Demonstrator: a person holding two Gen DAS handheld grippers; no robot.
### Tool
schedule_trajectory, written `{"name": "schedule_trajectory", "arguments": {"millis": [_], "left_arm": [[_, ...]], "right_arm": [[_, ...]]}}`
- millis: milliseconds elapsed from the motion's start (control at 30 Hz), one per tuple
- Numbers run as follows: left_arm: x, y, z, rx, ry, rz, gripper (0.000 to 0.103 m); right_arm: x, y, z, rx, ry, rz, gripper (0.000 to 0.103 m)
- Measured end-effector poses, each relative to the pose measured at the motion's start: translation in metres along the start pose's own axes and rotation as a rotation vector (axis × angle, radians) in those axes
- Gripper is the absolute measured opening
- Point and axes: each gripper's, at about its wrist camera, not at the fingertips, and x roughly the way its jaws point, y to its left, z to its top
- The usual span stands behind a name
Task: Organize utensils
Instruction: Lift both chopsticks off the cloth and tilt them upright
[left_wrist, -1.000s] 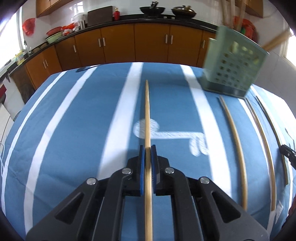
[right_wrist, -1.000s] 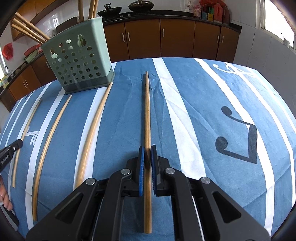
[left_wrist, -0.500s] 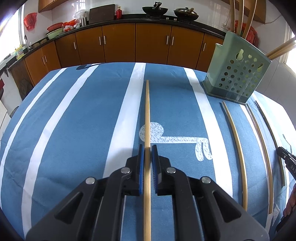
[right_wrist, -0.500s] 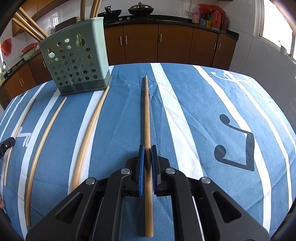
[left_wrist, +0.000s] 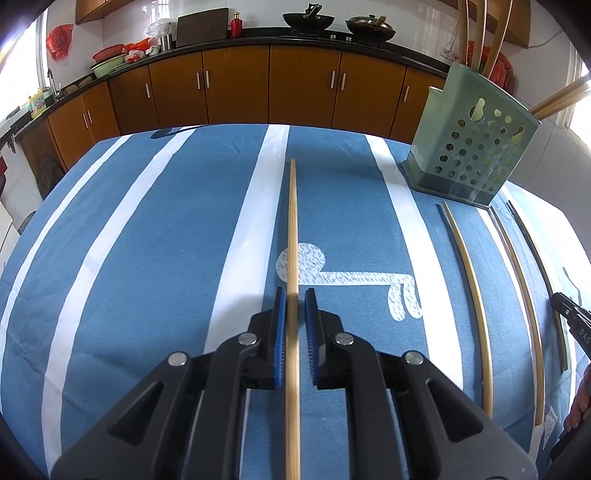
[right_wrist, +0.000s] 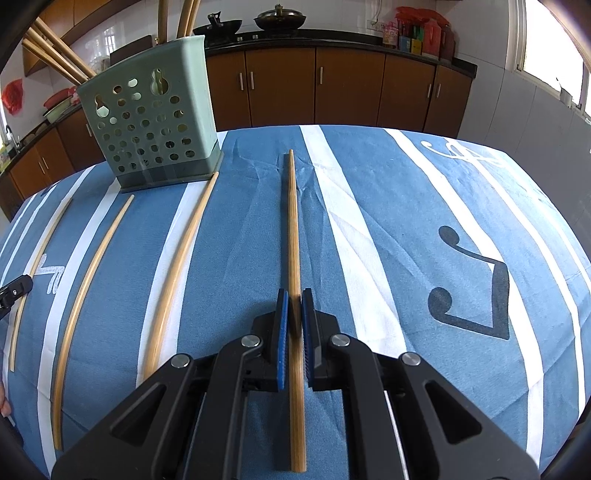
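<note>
Chopsticks: one (left_wrist: 291, 236) lies between the left gripper's (left_wrist: 294, 295) blue pads, which stand slightly parted with a visible gap; another (right_wrist: 293, 236) is clamped in the right gripper (right_wrist: 294, 295). The green holder (right_wrist: 151, 122) stands ahead-left of the right tool. Risk: the loose stick may slide or roll off on lifting.

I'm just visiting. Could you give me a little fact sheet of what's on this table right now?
Left gripper: jaws slightly apart around a chopstick
Right gripper: shut on another chopstick
Holder: green, perforated, with standing chopsticks
Loose: three chopsticks lying on striped cloth
</note>
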Motion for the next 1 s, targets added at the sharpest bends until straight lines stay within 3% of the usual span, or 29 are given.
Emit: {"name": "schedule_trajectory", "arguments": {"millis": [667,933,1000], "left_arm": [[-0.001,-0.003,-0.001,0.019,0.001,0.009,0.015],[-0.018,-0.005,-0.023,0.065,0.006,0.014,0.015],[-0.020,-0.006,-0.025,0.072,0.006,0.018,0.011]], "right_arm": [[-0.003,-0.001,-0.003,0.008,0.002,0.002,0.009],[-0.011,-0.005,-0.013,0.015,0.004,0.033,0.008],[-0.012,-0.005,-0.012,0.016,0.006,0.038,0.008]]}}
